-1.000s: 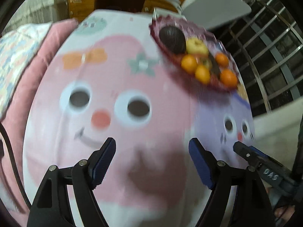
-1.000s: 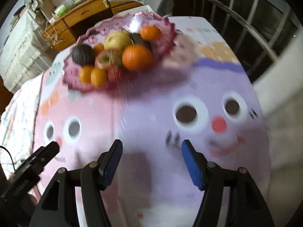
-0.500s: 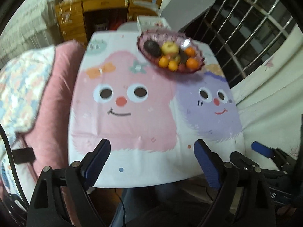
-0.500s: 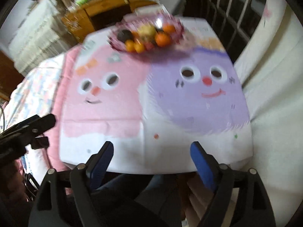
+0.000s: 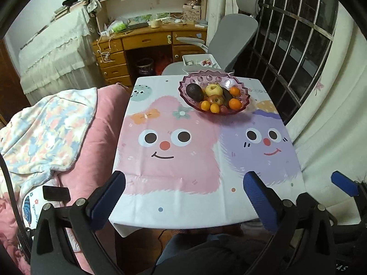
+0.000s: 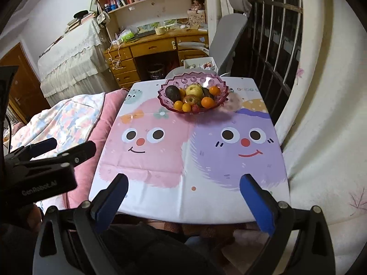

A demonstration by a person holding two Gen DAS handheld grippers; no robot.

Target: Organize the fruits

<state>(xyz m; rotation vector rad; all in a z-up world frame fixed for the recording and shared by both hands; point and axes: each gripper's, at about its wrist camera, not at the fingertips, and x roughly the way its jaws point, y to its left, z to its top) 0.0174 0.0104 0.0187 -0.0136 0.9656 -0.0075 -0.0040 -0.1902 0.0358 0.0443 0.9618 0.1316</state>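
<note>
Left gripper (image 5: 183, 197), seen from its own camera, hangs over the near edge of the white tablecloth with pink and purple cartoon faces (image 5: 174, 197), its blue-padded jaws spreading apart with nothing between them; it is released and holds no fruit. That stance, well back from the fruit and pointed down across the table, reads as a pause away from the work, not a reach. At the far end of the table, right of the middle, stands the scalloped pink glass bowl (image 5: 245, 91), and all the fruit visible lies inside it: a dark avocado (image 5: 194, 91) at the left, a yellow-green apple (image 5: 213, 89) at the far middle, a reddish apple (image 5: 215, 100) below it, small oranges (image 5: 235, 104) along the near and right rim. Heaped together in one dish, nothing loose on the cloth, the sorting looks finished or nearly so. At the right edge the other tool's blue pad shows. From the right wrist view, the right gripper (image 6: 183, 197) likewise hovers over the near cloth edge, jaws widening and empty, clear of everything. The same bowl (image 6: 220, 96) sits far and central here, fruit piled tight and touching, the avocado (image 6: 173, 92) leftmost, an orange (image 6: 207, 102) nearest the front. The left tool's black body crosses the left side, beside a pink quilt (image 6: 101, 123).
</note>
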